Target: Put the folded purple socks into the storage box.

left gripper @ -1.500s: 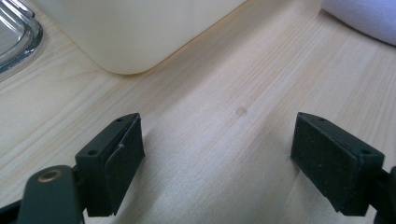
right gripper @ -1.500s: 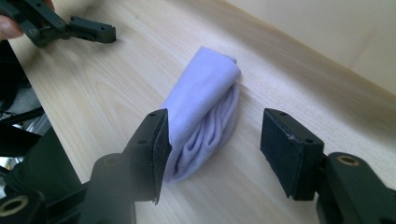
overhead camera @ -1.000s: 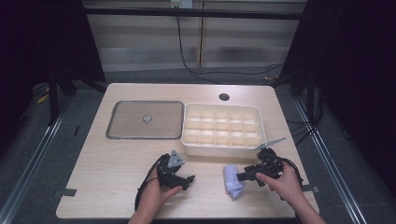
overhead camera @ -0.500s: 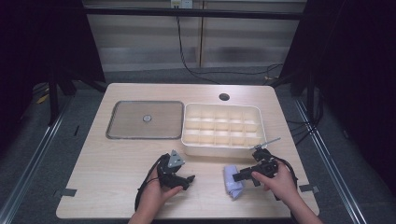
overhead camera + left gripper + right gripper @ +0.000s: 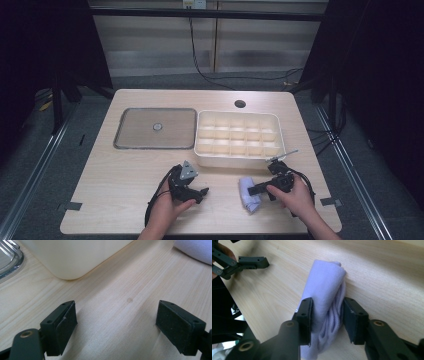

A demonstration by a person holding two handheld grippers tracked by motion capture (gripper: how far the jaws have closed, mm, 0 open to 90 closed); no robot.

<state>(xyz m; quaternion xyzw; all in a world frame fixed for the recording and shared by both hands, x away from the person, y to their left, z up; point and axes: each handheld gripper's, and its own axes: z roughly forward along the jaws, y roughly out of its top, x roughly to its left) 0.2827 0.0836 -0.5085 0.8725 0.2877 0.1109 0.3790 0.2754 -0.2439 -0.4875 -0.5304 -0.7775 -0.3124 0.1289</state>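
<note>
Right gripper view has the right gripper (image 5: 325, 315) closing its fingers (image 5: 305, 315) around the rolled lilac cloth (image 5: 327, 287) near the tabletop's (image 5: 125, 170) front edge; they seem to be pressing it already. Left gripper (image 5: 116, 325) rests released and empty. Next comes a firm pinch and lift, probably toward the compartment tray (image 5: 240, 160).

Each hand-held gripper is matte black. The left gripper (image 5: 199, 192) carries a grey three-cornered plate (image 5: 188, 171) on top and trails a black cable (image 5: 150, 207). The right gripper (image 5: 327, 318) has blocky rectangular jaws lined with dark rubbery pads (image 5: 310, 315), small screw holes, and brass-coloured pivot pins (image 5: 290, 324) on its linkage arms.
</note>
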